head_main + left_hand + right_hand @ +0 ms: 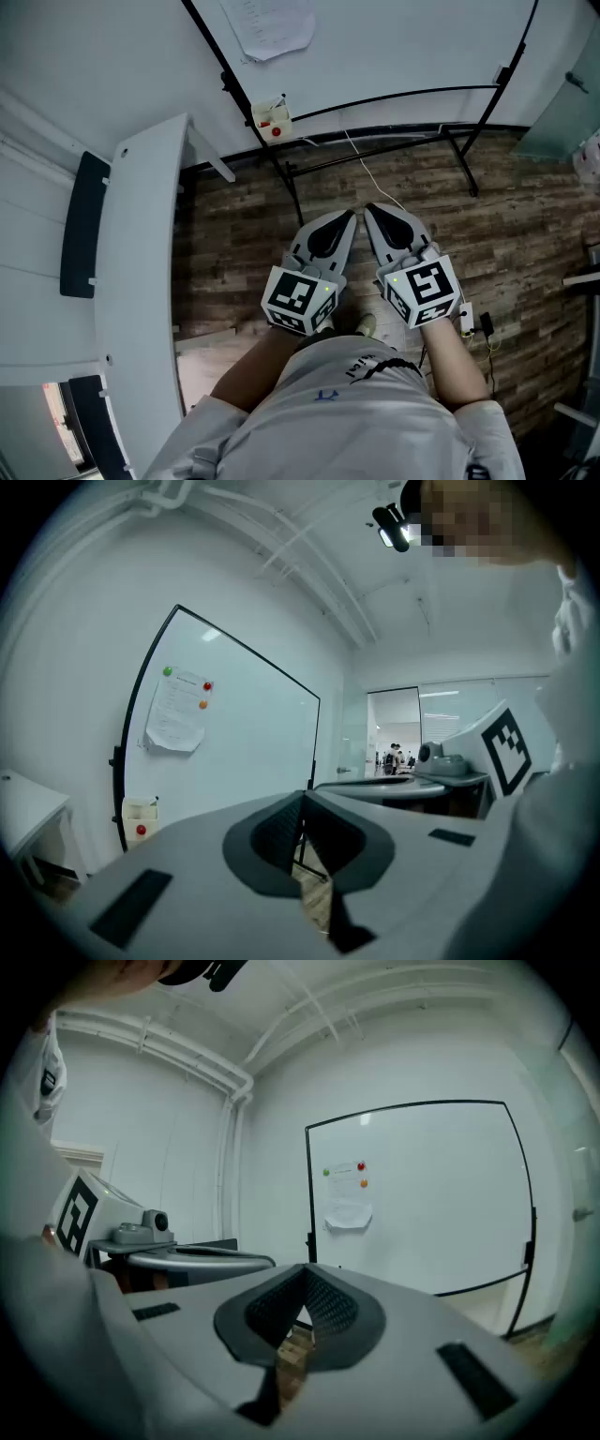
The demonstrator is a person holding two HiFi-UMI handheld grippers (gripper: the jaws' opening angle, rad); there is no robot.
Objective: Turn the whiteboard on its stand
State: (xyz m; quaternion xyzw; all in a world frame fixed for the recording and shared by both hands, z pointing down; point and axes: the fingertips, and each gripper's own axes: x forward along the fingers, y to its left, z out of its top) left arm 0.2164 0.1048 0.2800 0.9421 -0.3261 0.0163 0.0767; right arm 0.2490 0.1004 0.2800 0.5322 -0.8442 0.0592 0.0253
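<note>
Head view: whiteboard faces two closed, empty grippers

The whiteboard (412, 42) stands upright well ahead of both grippers. Its face is turned toward them and its long axis runs left to right. Its black stand (375, 155) spreads just beyond the jaw tips. The left gripper (349, 220) and right gripper (370, 212) sit side by side, jaws pressed together on nothing. A paper sheet (267, 26) hangs on the board, ahead and left.

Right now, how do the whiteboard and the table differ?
The whiteboard stands upright; the table lies flat beside it. The whiteboard is edged in black; the table is white all over. The whiteboard carries a paper held by magnets; the table shows nothing like that. Both have broad, plain white faces.
</note>
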